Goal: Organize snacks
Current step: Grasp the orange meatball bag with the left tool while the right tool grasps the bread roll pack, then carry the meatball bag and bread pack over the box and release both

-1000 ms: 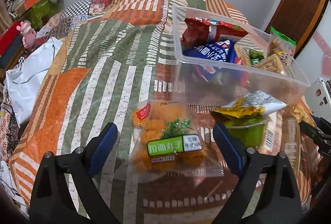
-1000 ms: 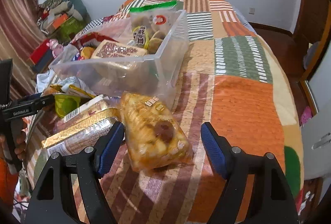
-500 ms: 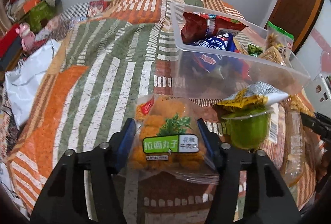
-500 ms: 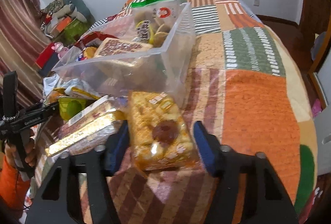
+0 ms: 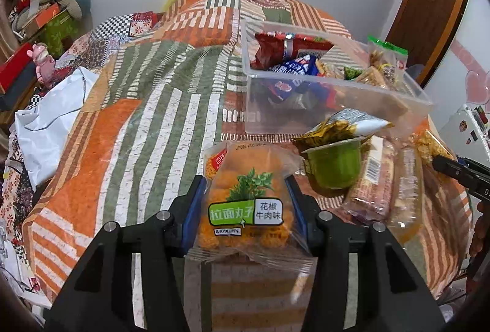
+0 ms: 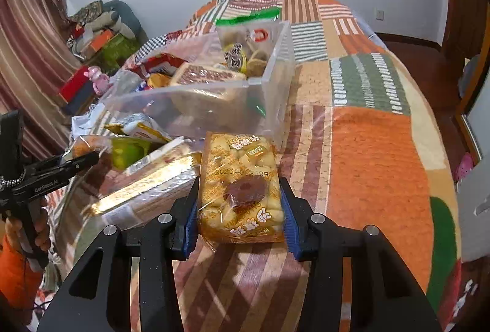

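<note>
Orange snack pack: the left gripper (image 5: 246,209) has its blue pads (image 5: 193,208) clamped on both sides of the orange noodle-ball pack (image 5: 245,197), green label facing up, pack lifted just clear of the quilt (image 5: 128,123).
Yellow snack pack: right gripper (image 6: 240,211) with jaws closing, the yellow puff pack (image 6: 242,185) squeezed between its pads, which press on both edges; it sits just in front of the bin's near wall.
Clear plastic bin (image 5: 306,105): standing on the quilt beyond both packs, already loaded with a red bag (image 5: 288,48), a blue bag (image 5: 295,68) and a green-topped clear bag (image 6: 249,35) at one end.
Loose pile: between the two grippers, a green jelly cup (image 5: 335,166) leaning on long wrapped biscuit packs (image 5: 376,179), with a yellow-and-silver bag (image 5: 343,126) on top, against the bin.
Hand: a person's hand (image 6: 18,228) in an orange sleeve grips the left tool's handle.
</note>
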A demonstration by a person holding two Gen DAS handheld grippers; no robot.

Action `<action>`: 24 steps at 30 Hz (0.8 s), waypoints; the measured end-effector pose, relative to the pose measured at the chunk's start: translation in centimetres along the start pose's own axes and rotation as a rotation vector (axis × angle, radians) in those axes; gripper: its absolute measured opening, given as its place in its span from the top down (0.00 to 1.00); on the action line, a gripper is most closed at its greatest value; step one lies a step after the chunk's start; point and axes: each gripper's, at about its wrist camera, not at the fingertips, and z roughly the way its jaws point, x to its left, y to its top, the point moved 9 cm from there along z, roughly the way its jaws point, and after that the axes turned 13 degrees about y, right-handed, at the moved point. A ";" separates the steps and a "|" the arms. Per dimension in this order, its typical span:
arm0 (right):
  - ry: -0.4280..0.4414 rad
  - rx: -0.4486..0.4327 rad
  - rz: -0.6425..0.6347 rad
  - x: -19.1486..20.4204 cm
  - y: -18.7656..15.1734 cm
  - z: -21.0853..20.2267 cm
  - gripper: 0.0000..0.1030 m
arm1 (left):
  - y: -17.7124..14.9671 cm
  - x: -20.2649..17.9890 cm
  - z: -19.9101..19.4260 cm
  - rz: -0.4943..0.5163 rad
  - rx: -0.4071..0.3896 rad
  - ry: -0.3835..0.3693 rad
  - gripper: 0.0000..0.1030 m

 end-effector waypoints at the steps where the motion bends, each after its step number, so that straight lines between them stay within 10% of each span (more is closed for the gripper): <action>1: 0.000 -0.010 -0.004 0.1 0.1 -0.4 0.59 | 0.1 0.0 -0.4 -0.004 -0.006 -0.002 0.51; 24: 0.034 -0.173 -0.123 4.7 6.9 -1.7 0.59 | 7.5 -3.0 -4.4 0.043 -0.185 -0.051 0.51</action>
